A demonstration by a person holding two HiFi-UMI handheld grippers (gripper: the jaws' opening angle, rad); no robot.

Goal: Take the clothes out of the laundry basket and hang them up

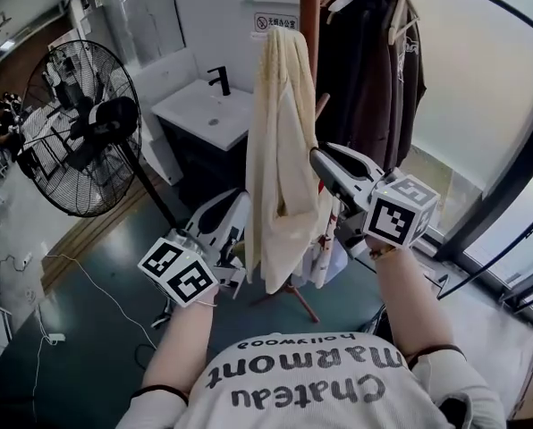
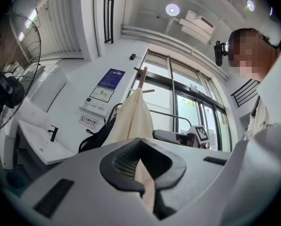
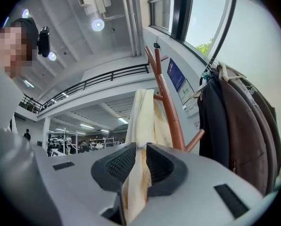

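Item: cream fabric garment (image 1: 280, 150), draped over the reddish-brown wooden coat stand (image 1: 310, 7). My left gripper (image 2: 143, 163): clamped on a fold of it. My right gripper (image 3: 141, 161): jaws narrowly apart, cloth running between them.

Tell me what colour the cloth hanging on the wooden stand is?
The cloth is pale cream; the head view shows it best.

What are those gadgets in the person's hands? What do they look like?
Both the left gripper and right gripper have smooth light-grey shells ending in two black textured jaws. Each carries a white cube printed with black square markers. The person wears a white T-shirt with dark lettering.
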